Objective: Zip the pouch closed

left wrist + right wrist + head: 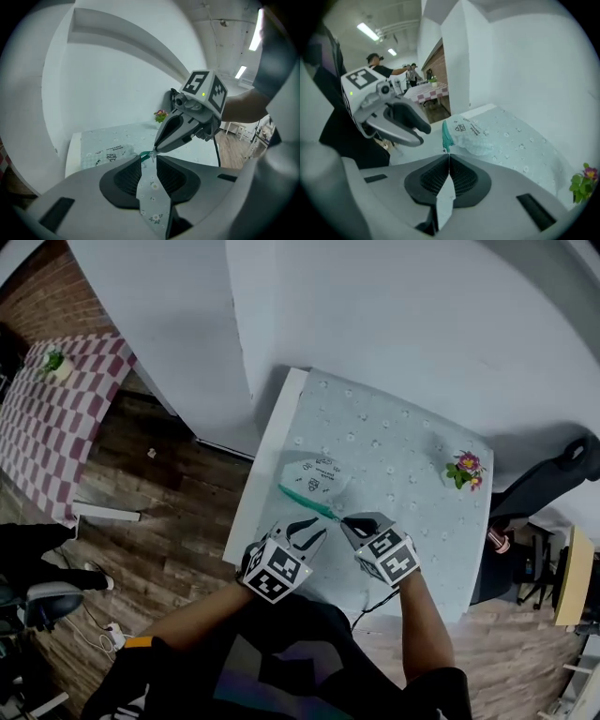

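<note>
In the head view, a pale floral worktop [412,521] carries a white printed pouch [319,474] near its left edge, about halfway along it, with the teal zipper [305,501] running along the pouch's side nearest the person. The left gripper [305,532] sits just short of the zipper with its dark jaws parted, and the right gripper [349,521] touches the zipper's right end. A small potted flower [466,470] stands near the right edge. In the left gripper view, the left gripper [149,158] shows a narrow gap between its jaws with only worktop cloth [122,136] in it. The teal zipper end lies just off its tips, where the right gripper [154,150] pinches the small zipper pull [153,154]; the pouch [105,152] lies beyond. In the right gripper view, the right gripper [449,155] has its jaws pressed together on the pull at the zipper [445,133] end, the pouch [471,136] lies just ahead, and the left gripper [423,134] hangs beside it, jaws apart.
</note>
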### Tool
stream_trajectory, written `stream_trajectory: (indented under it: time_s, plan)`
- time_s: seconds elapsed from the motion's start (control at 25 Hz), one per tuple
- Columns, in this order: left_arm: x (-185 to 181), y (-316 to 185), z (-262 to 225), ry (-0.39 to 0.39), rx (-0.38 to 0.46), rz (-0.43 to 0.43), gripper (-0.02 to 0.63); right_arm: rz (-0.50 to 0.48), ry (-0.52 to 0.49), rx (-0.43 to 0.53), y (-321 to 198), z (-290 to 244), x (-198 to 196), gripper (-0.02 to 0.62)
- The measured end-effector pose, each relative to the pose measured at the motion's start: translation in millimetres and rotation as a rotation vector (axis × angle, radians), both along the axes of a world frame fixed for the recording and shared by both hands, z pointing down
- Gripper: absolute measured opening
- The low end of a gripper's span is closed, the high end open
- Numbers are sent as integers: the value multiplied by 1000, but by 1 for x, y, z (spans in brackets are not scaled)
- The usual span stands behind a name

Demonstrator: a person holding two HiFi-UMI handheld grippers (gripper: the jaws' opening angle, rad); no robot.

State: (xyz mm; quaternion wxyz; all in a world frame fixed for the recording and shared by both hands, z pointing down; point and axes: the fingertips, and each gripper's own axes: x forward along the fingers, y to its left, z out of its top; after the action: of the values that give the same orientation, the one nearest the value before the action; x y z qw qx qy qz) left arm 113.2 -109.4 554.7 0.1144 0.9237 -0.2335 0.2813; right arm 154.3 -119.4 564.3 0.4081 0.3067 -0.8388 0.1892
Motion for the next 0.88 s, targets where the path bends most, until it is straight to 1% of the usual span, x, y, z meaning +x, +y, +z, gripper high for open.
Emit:
stream_trajectory:
  time_s: [0.08,0.32,0.52,0.8,0.88]
  plan:
    - [0,-4,-4,10,10,10,92,43,-42,-1,-4,-12,-4,21]
    - [-1,-12,-7,23,26,25,95,104,-68,-2,-5,-24,-12,21]
    - [-1,-16,-3,24,25,30,95,116,-87,-8,-3,-26,-21,21]
    - [-3,-22,2,31,0,21,92,106,-78,-15,0,-23,-28,21]
    - [-1,-20,2,34,-4,30,62,109,-78,-15,-1,-23,-28,21]
